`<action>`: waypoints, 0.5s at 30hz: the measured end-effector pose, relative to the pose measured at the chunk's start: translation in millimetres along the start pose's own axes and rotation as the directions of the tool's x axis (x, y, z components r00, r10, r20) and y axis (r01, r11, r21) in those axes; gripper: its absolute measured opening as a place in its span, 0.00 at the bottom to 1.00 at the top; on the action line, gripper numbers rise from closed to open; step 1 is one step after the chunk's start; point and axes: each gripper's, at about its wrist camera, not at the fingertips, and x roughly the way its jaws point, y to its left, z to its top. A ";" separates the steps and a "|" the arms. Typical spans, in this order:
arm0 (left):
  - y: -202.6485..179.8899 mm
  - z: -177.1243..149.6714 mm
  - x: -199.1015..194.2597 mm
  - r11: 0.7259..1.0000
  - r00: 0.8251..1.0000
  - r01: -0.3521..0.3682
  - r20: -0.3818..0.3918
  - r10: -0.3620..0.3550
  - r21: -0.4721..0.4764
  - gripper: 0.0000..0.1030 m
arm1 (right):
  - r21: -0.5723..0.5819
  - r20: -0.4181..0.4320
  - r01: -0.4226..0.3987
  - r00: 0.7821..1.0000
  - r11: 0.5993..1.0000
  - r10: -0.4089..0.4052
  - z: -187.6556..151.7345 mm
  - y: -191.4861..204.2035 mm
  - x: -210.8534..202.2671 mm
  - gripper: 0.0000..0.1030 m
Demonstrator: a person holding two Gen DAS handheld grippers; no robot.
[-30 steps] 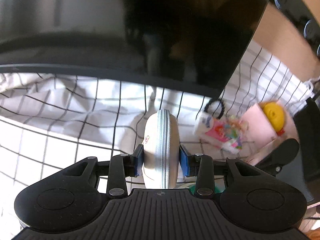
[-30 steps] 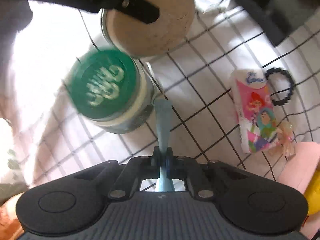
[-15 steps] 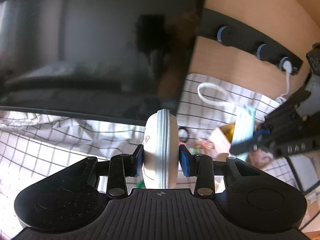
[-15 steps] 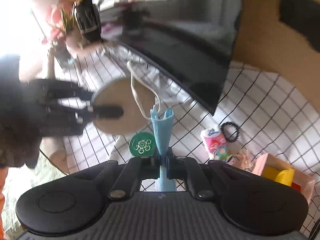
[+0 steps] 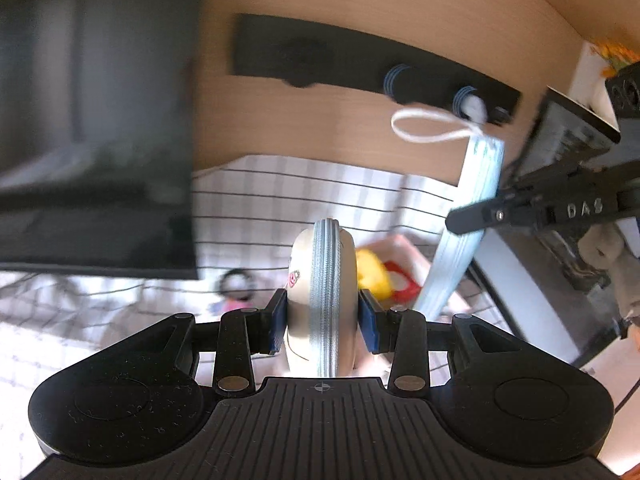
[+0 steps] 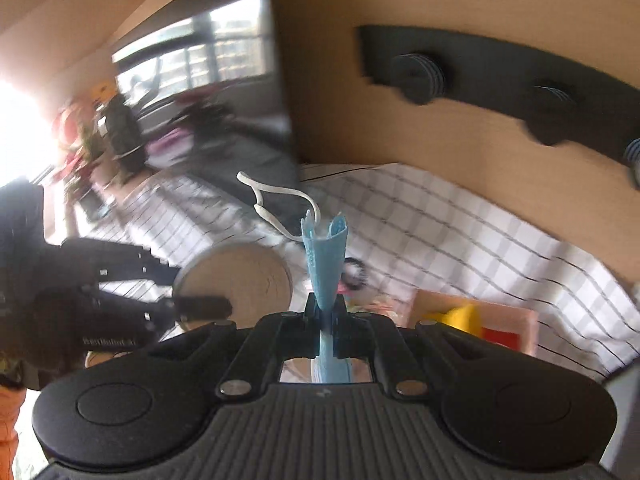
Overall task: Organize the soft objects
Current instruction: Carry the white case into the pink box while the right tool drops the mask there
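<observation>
A round beige zip pouch [image 5: 324,276] stands edge-on between the blue pads of my left gripper [image 5: 324,314], which is shut on it. My right gripper [image 6: 326,312] is shut on a folded light-blue face mask [image 6: 325,256] whose white ear loop [image 6: 276,200] curls above it. In the left wrist view the right gripper [image 5: 460,220] comes in from the right, with the mask [image 5: 468,232] hanging through it. The right wrist view shows the left gripper [image 6: 200,288] at the left with the pouch's flat face [image 6: 236,280]. Both are held in the air above the checked cloth [image 6: 460,232].
A pink box [image 6: 516,320] holding a yellow toy [image 6: 460,316] sits on the cloth below, with a black hair tie [image 5: 236,280] near it. A dark screen [image 5: 96,120] stands at the left. A black hook rack [image 5: 380,68] hangs on the wooden wall. Dark equipment [image 5: 560,160] is at the right.
Both grippers have risen and swung toward the wall, each keeping its grip. The green-lidded jar and the cartoon packet have dropped out of sight; the hook rack and pink box now show.
</observation>
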 end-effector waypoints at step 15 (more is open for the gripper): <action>-55.0 -0.4 143.5 0.967 0.969 0.220 -0.087 -0.232 -0.132 0.40 | 0.071 0.013 0.347 0.937 0.935 -0.349 -23.0 -80.4 -10.6 0.05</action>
